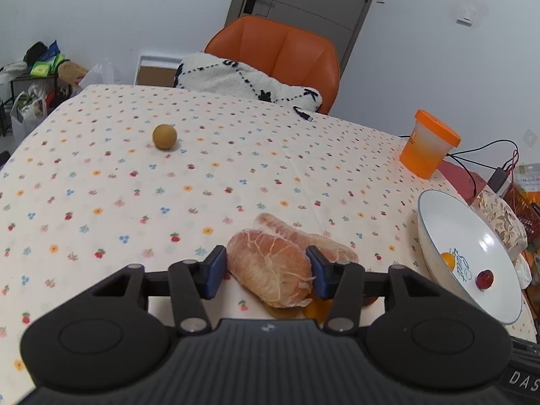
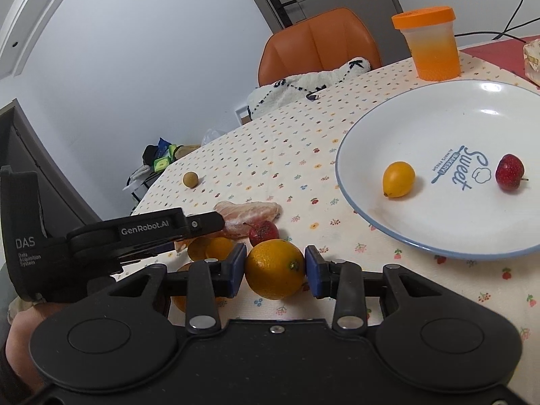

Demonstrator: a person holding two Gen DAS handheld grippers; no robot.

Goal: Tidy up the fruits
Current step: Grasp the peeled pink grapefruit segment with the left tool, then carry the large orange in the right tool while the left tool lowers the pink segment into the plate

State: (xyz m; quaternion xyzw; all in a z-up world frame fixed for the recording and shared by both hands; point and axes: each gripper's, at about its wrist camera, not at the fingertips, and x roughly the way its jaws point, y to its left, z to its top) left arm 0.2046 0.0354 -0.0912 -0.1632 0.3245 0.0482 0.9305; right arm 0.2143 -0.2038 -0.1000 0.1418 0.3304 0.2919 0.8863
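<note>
My left gripper (image 1: pixel 266 263) is shut on a peeled pink citrus segment (image 1: pixel 270 270), and a second segment (image 1: pixel 303 233) lies just behind it. In the right wrist view one of its fingers (image 2: pixel 206 222) reaches over the segments (image 2: pixel 251 214). My right gripper (image 2: pixel 275 260) is shut on an orange (image 2: pixel 275 268) low over the floral tablecloth. A small red fruit (image 2: pixel 264 231) and small orange fruits (image 2: pixel 211 248) sit beside it. The white blue-rimmed plate (image 2: pixel 438 108) (image 1: pixel 422 209) holds a yellow fruit (image 2: pixel 398 179) and a red fruit (image 2: pixel 509 172). A brown round fruit (image 1: pixel 164 136) lies apart, far left.
An orange-lidded tub (image 1: pixel 428 145) stands behind the plate. Cables (image 1: pixel 479 155) and packets crowd the table's right end. An orange chair (image 1: pixel 280 54) draped with a white fleece stands at the far edge. A cluttered rack (image 1: pixel 37 67) is off the left corner.
</note>
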